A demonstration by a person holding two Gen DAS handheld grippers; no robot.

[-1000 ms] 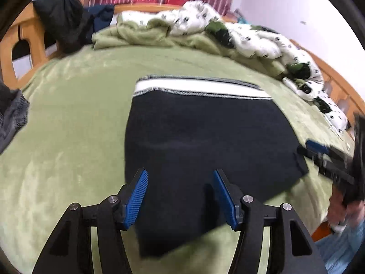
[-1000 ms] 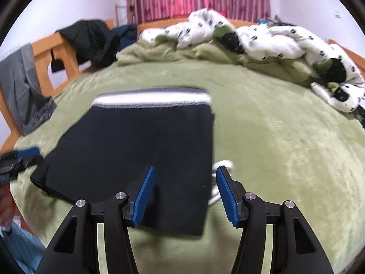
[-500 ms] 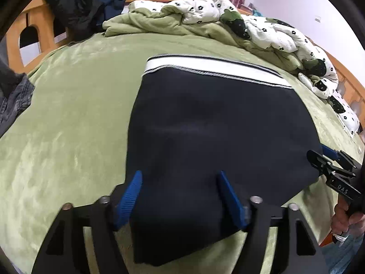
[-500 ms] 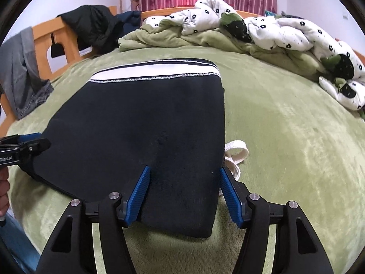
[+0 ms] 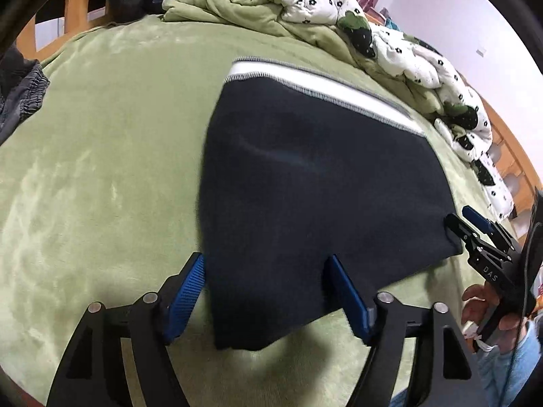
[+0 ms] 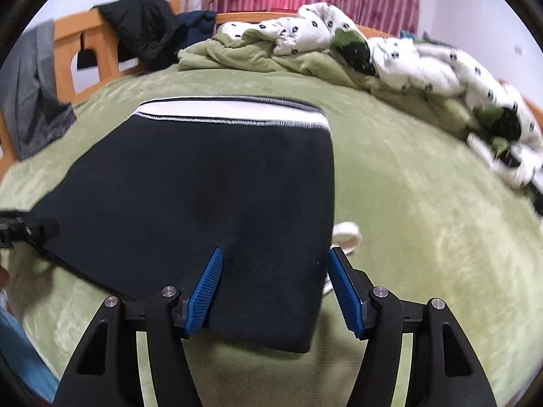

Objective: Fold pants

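Step in hand: seat both grippers on the near hem of the pants

The pants (image 5: 315, 186) lie flat on the green bedspread (image 5: 101, 169), waistband at 12 o'clock; your left gripper (image 5: 264, 291), jaws just narrowed slightly, and right gripper (image 6: 275, 285) stand open astride the near corners, gripping nothing; lower both evenly; close on all layers; keep the white drawstring (image 6: 346, 234) at 3 o'clock clear.
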